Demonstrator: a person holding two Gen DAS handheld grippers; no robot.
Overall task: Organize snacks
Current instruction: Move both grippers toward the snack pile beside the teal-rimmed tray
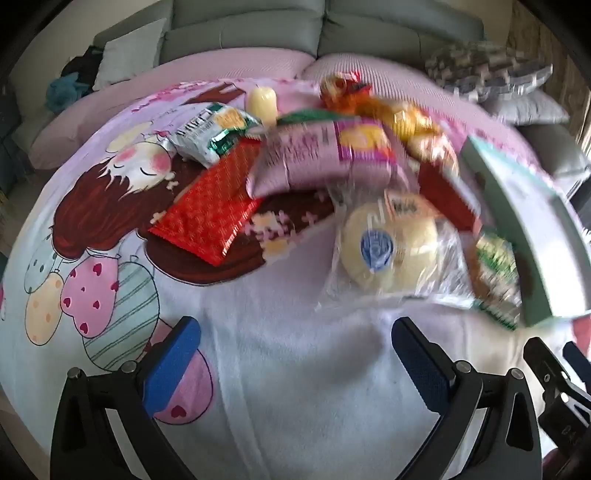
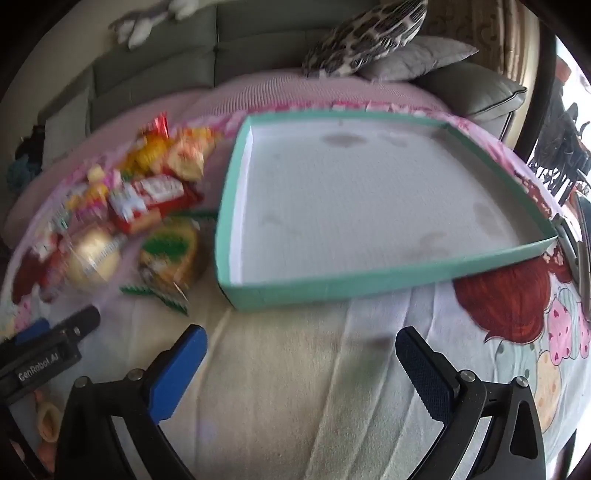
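Note:
A heap of snack packets lies on a cartoon-print cloth. In the left wrist view I see a red packet (image 1: pixel 207 214), a green-white packet (image 1: pixel 210 133), a pink bag (image 1: pixel 317 158), a clear-wrapped round bun (image 1: pixel 388 251) and a yellow cup (image 1: pixel 261 101). My left gripper (image 1: pixel 295 347) is open above bare cloth, short of the bun. The teal shallow box (image 2: pixel 369 282) lies empty in the right wrist view, with the snack heap (image 2: pixel 147 199) to its left. My right gripper (image 2: pixel 301 362) is open just in front of the box's near wall.
A grey sofa (image 1: pixel 240 33) with cushions backs the cloth-covered surface. A leopard-print pillow (image 2: pixel 369 33) lies behind the box. The left gripper's body (image 2: pixel 44 354) shows at the lower left of the right wrist view, and the right gripper's body (image 1: pixel 554 376) at the left view's lower right.

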